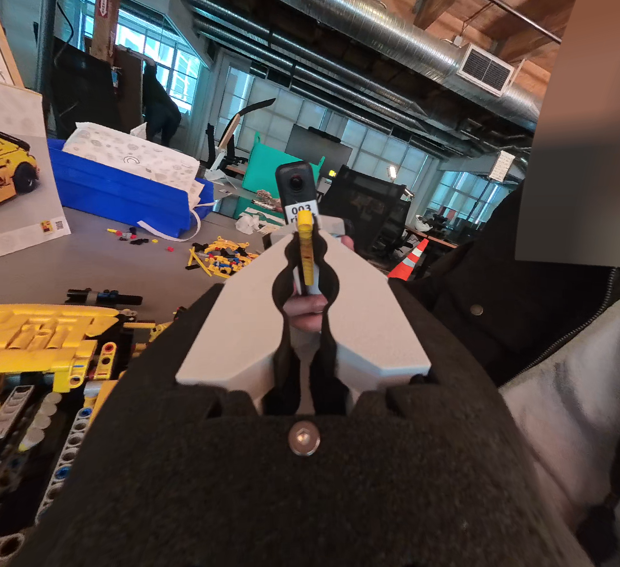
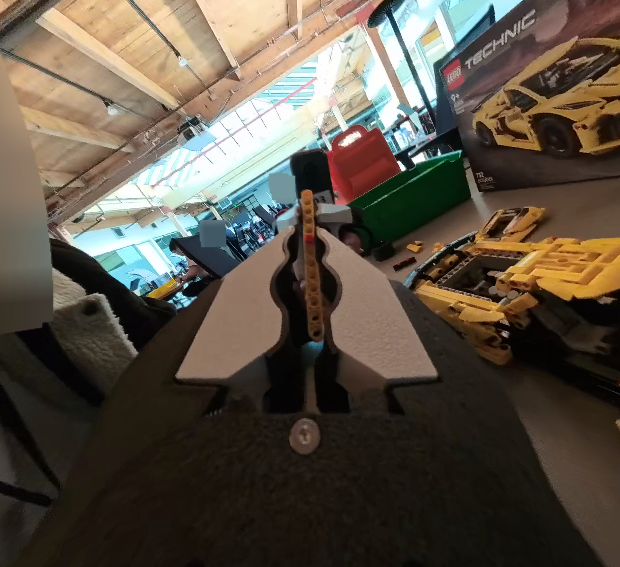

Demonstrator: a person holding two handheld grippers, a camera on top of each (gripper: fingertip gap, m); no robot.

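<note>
Left wrist view: left gripper [image 1: 306, 242] pinches a yellow beam [image 1: 307, 250], its lower end hidden. Half-built yellow car [image 1: 50, 343] cut off near left.

Right wrist view: right gripper [image 2: 307, 239] clamps the same beam [image 2: 310, 266]; car [image 2: 510, 286] blurry at right.

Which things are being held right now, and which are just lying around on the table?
In use:
- yellow beam, pinched by the left hand-held gripper and the right hand-held gripper

Lying about:
- half-built yellow car
- pile of loose bricks
- blue bin
- green bin
- set box
</note>
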